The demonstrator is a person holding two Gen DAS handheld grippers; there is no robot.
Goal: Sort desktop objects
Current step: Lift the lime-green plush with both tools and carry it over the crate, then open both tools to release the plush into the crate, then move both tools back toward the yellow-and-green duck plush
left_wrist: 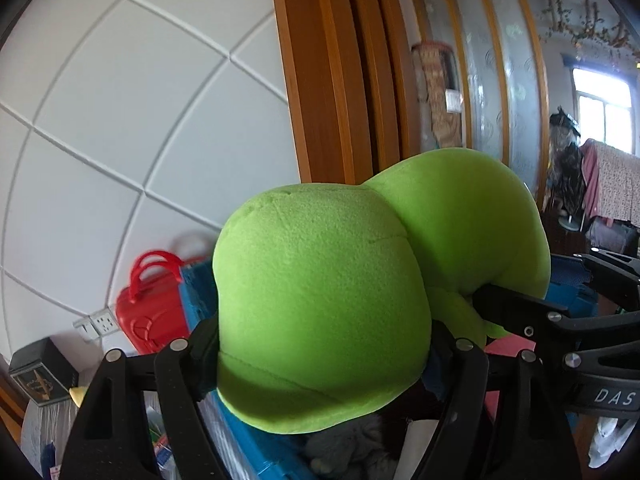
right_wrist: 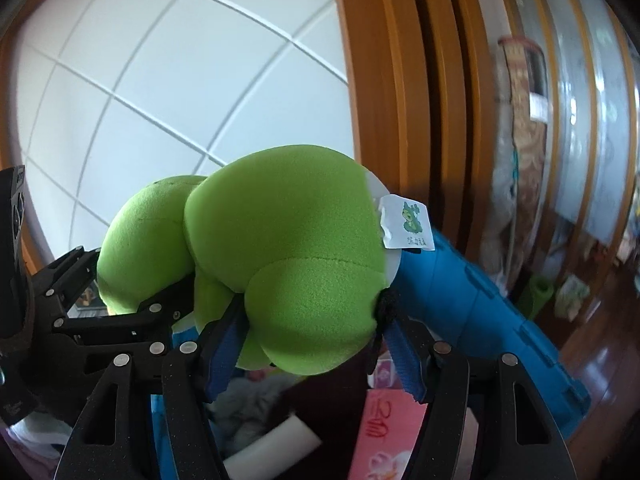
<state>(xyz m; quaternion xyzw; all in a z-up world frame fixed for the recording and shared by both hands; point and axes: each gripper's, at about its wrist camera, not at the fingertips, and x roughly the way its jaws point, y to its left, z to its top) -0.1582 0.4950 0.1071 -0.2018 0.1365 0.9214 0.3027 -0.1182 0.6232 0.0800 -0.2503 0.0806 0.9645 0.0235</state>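
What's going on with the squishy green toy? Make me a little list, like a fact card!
toy: soft green plush toy, rounded and lumpy
tag: white paper tag with a small green figure printed on it
left gripper: clamped on one end of the plush
right gripper: clamped on the other end
below the toy: blue plastic crate with things inside
nearby: red plastic case with handles, beside the crate
behind: white panelled wall

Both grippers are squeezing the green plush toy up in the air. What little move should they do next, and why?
Probably lower it together into the blue crate just below. The left gripper and the right gripper each pinch one lobe of the green plush toy, so moving as a pair should keep it from stretching or slipping.
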